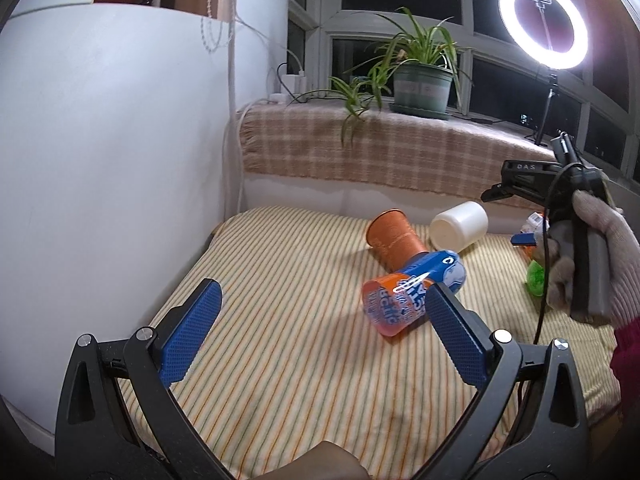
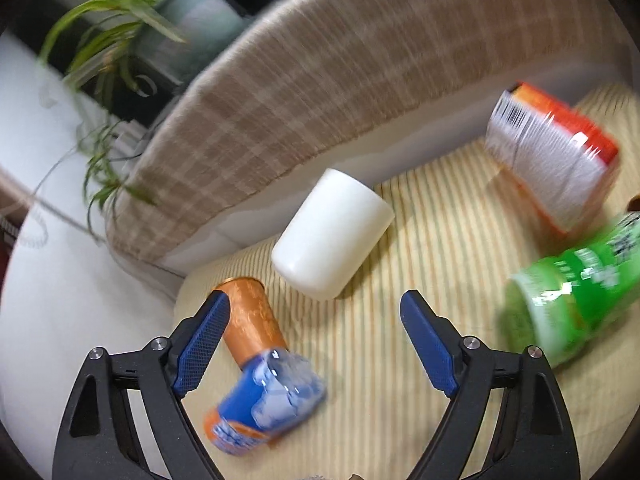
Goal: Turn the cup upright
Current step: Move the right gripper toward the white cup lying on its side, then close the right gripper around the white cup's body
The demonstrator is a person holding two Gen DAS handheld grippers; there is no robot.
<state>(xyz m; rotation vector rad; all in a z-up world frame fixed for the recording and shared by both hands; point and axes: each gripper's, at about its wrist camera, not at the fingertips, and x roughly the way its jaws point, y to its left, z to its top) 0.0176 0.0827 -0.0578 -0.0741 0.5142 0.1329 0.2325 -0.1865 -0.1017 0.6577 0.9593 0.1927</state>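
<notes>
A white cup (image 1: pixel 460 227) lies on its side at the back of the striped cushion (image 1: pixel 280 272); it also shows in the right wrist view (image 2: pixel 332 234). An orange cup (image 1: pixel 394 240) lies on its side left of it, also in the right wrist view (image 2: pixel 250 322). My left gripper (image 1: pixel 324 320) is open and empty, low over the cushion's front. My right gripper (image 2: pixel 316 320) is open and empty, above the cushion, short of the white cup; it shows held in a gloved hand in the left wrist view (image 1: pixel 520 216).
An orange and blue packet (image 1: pixel 412 296) lies against the orange cup. A green bottle (image 2: pixel 572 288) and an orange and white carton (image 2: pixel 556 152) lie at the right. A plaid blanket (image 1: pixel 380 148) covers the ledge behind, with a potted plant (image 1: pixel 420 84). A white wall (image 1: pixel 100 160) stands left.
</notes>
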